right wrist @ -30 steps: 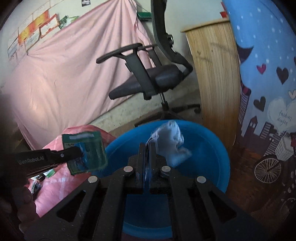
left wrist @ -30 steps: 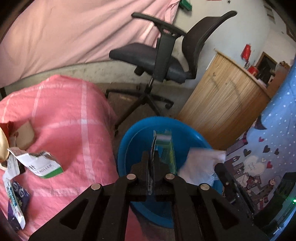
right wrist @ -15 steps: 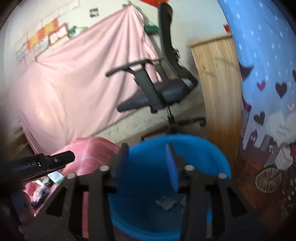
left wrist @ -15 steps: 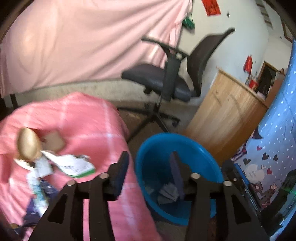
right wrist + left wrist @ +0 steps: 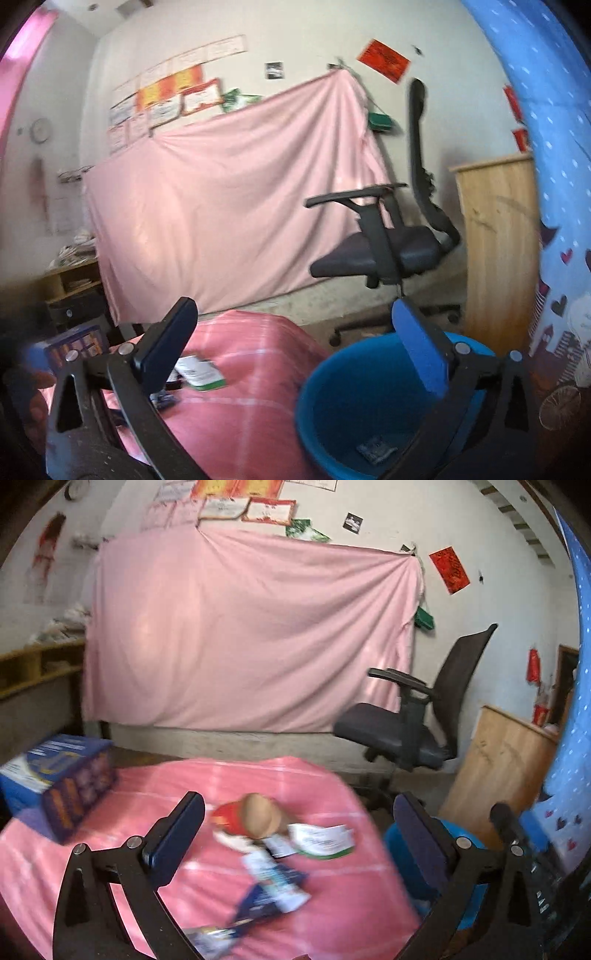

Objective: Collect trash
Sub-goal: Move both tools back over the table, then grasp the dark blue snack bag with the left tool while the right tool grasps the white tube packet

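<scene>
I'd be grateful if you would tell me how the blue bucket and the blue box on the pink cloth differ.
The blue bucket is round, open-topped and plain; the blue box is rectangular, closed and printed with graphics. The bucket stands on the floor beside the pink cloth; the box sits on the cloth at its far left. A scrap of trash lies in the bucket; the box's contents are hidden. Both are blue.

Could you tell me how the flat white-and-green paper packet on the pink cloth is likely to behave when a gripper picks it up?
The white-and-green paper packet looks thin and flattened, so probably light and floppy. It lies flat on the soft pink checked cloth, so pinching an edge may be awkward. It partly overlaps neighbouring wrappers and might drag them.
</scene>
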Motion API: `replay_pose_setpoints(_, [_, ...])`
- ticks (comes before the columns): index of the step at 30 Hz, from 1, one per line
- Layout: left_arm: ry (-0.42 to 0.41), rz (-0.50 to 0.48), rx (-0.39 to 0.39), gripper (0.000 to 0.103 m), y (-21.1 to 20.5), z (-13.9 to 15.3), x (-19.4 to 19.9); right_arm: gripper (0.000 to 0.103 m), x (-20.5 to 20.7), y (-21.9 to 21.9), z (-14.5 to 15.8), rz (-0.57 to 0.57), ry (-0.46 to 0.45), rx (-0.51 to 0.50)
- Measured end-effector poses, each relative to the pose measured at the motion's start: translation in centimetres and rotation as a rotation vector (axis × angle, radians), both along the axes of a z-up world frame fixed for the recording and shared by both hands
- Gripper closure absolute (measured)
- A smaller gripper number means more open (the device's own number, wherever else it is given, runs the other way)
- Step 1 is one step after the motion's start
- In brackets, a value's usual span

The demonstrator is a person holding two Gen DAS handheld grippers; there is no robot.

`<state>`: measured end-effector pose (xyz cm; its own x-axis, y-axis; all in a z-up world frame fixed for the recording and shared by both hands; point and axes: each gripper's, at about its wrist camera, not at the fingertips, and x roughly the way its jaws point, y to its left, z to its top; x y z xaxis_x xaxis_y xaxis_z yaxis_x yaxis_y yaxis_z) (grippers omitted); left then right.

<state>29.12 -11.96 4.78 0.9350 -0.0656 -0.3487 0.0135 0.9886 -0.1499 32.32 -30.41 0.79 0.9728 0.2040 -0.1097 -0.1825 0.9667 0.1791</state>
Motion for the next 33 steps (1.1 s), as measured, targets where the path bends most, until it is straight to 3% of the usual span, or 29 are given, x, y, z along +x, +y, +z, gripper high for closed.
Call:
replay_pose_setpoints(5, [-0.029,0.069,0.043,0.003,3.3,-1.2,-2.6,0.0,-0.7,2.7,0.6,0.072,-0.016,-0.025])
replay_pose_setpoints(18, [0.059,0.162,0.013,0.003,9.4,-5.2,-6.6,0.0,-1.2,8.7,-0.2,0.199,0.003,-0.121])
replay_pose_setpoints(25, [0.082,0.138,-0.027,0.003,10.2,-6.6,-7.5,0.0,-0.1,11.5,-1.9,0.22,0.112,-0.213])
replay_pose_setpoints(33, [0.135,0.051,-0.063,0.004,9.5,-7.7,-6.8,0.0,2.2,11.7,-3.5,0.293,0.277,-0.203])
